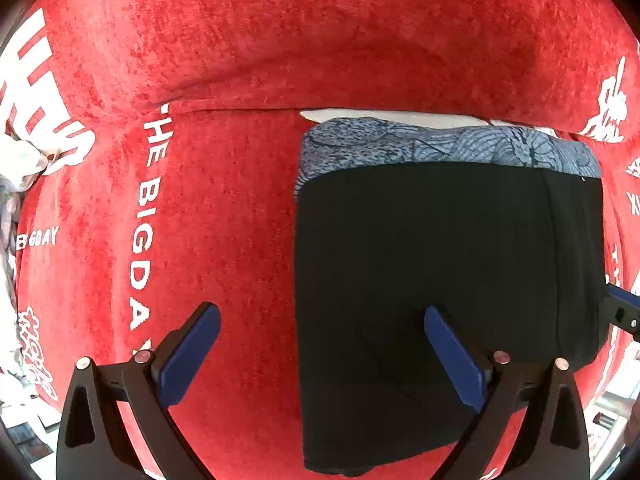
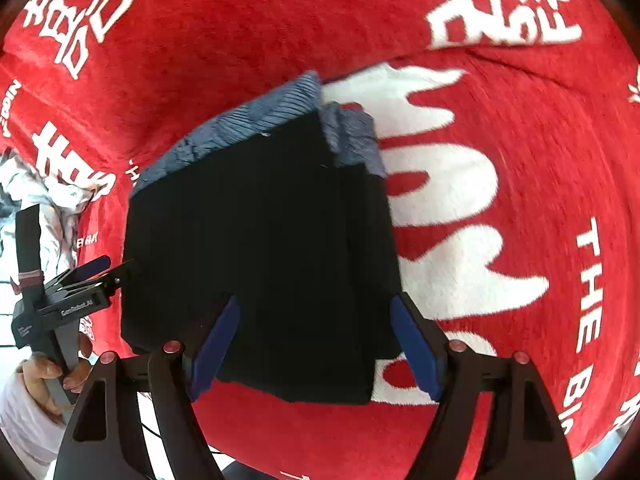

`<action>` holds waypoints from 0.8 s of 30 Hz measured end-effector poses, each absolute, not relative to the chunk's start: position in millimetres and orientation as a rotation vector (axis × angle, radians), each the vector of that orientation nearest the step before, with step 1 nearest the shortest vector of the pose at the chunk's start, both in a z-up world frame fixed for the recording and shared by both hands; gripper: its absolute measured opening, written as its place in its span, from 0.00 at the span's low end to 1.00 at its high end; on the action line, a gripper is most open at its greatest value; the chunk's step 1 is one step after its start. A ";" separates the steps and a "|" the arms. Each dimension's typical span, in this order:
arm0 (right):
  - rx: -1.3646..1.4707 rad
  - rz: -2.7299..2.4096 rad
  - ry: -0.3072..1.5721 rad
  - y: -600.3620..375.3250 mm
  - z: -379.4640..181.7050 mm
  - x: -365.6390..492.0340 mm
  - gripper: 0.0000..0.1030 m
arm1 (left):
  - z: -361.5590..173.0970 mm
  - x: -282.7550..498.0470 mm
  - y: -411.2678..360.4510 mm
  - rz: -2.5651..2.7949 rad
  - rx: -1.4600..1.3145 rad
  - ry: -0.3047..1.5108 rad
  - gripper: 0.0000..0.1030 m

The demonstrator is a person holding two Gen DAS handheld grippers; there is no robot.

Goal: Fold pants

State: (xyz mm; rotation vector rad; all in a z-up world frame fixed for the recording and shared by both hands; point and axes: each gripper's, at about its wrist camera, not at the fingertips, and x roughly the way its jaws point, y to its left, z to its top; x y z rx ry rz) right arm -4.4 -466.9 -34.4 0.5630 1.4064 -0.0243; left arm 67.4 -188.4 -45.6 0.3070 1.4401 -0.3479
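Left wrist view. The black pants (image 1: 448,280) were seen folded into a compact rectangular block, lying flat on the red plush blanket (image 1: 224,208) printed with white lettering. Their surface read as smooth, dark and nearly featureless, with one faint vertical seam near the right edge. A blue-grey patterned garment (image 1: 440,146) was noted beneath them, showing as a band along the far edge. The left gripper (image 1: 322,354) was held over the near left edge of the pants, jaws wide apart and nothing between them; one blue pad stood over the blanket, the other over the black cloth. A crumpled pale fabric (image 1: 18,168) was seen at the left margin.

Right wrist view. The same folded pants (image 2: 260,248) were seen centred, edges squared, layers stacked and visible at the near edge. The patterned garment (image 2: 240,128) protruded at the far edge and far right corner. The right gripper (image 2: 316,344) was held above the near edge, jaws apart and clear of the cloth. The left gripper (image 2: 100,270) was seen beside the pants' left edge, held by a hand (image 2: 52,376).
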 end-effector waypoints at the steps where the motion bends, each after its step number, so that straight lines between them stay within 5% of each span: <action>1: 0.571 -0.030 1.408 -468.9 -35.6 -6.3 0.79 | -45.2 66.6 -189.1 -0.354 0.307 1.442 0.99; 7: 0.585 -0.040 1.411 -476.5 -39.5 -15.9 0.82 | -48.0 62.2 -188.5 -0.413 0.212 1.508 0.99; 9: 0.582 -0.035 1.416 -477.1 -40.2 -18.4 0.99 | -51.6 63.0 -183.2 -0.437 0.132 1.558 0.99; 15: 0.609 -0.035 1.408 -481.4 -42.3 -21.8 1.00 | -50.7 66.2 -162.6 -0.519 -0.116 1.609 0.99; 24: 0.638 -0.042 1.422 -488.9 -44.8 -28.7 1.00 | -53.7 66.5 -158.3 -0.477 -0.065 1.625 0.99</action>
